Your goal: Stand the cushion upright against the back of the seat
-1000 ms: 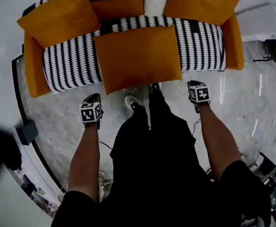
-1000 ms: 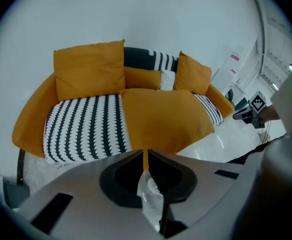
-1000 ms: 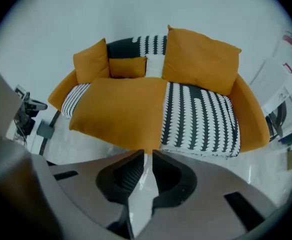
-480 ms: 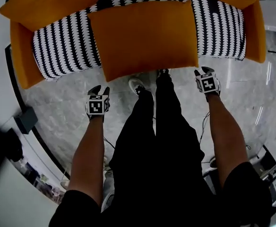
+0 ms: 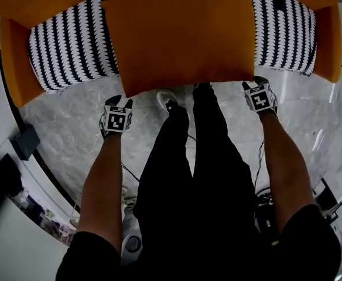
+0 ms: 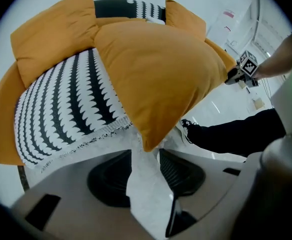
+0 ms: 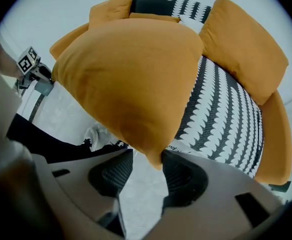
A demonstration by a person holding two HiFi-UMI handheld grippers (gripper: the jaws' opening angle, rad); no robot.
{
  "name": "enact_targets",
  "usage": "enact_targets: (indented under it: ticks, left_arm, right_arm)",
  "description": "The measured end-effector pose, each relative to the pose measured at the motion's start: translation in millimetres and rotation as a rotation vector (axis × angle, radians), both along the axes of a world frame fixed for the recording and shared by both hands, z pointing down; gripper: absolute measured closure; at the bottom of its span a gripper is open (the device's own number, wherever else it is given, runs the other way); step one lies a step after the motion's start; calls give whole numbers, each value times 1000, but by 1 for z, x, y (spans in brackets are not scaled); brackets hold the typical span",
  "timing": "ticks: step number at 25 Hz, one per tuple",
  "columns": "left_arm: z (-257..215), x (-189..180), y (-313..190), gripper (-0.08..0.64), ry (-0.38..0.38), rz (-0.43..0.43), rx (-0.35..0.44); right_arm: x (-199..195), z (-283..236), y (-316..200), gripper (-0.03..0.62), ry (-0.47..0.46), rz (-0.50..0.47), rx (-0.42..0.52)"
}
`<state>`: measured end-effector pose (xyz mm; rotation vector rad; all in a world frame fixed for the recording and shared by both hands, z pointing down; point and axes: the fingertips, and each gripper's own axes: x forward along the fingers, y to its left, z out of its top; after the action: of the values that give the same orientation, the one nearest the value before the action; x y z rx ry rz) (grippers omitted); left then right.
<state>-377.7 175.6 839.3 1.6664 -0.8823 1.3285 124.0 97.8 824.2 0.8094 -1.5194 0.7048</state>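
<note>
Orange cushion (image 5: 177,37) lies flat and face up on the striped seat (image 5: 65,51). Its long axis runs side to side along the seat's front, and its near edge overhangs toward the person. Its 2 near corners point down at the 2 grippers. The left corner's tip hangs just at the mouth of the left gripper (image 6: 145,161). The right corner dips between the jaws of the right gripper (image 7: 147,173), close beside 1 pad and perhaps touching it. Both pairs of jaws have just been opening and stand wide, pressing on nothing. Each hand looks equally near its own corner. The back (image 6: 111,6) lies beyond the cushion's far edge, so once both corners are pinched, the near edge probably has to swing up and away.
</note>
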Motion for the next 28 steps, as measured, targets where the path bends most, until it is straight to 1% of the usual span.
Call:
enact_targets:
  ticks: [2, 4, 5, 6, 8, 10, 13, 18, 20, 25, 28]
  left_arm:
    - [0, 8, -2, 390, 4, -14, 2]
    - [-5, 15, -12, 393, 17, -35, 29]
    - [-7, 17, -15, 424, 18, -43, 38]
    - [-7, 17, -17, 457, 13, -46, 39]
    - [-11, 16, -18, 499, 5, -47, 36]
    - [-21, 18, -23, 509, 14, -53, 44]
    - [-35, 18, -26, 515, 32, -49, 52]
    - [-71, 11, -33, 520, 45, -47, 75]
    - [-88, 11, -41, 522, 57, -77, 100]
    - [-134, 7, -59, 523, 94, -205, 164]
    - [-158, 4, -74, 525, 126, -246, 206]
  right_arm:
    - [1, 2, -2, 410, -7, 12, 13]
    - [1, -2, -4, 413, -13, 64, 19]
    - [1, -4, -4, 421, -10, 83, 17]
    - [1, -7, -4, 443, -2, 90, 16]
    - [1, -14, -4, 518, 9, 77, 23]
    - [0, -23, -6, 526, 4, 70, 27]
    - [-1, -39, -10, 535, -17, 94, 34]
    - [-7, -77, -26, 540, -69, 150, 121]
    - [-6, -94, -27, 541, -69, 181, 129]
    - [-5, -139, -39, 545, -106, 244, 175]
    - [-6, -163, -53, 546, -136, 281, 217]
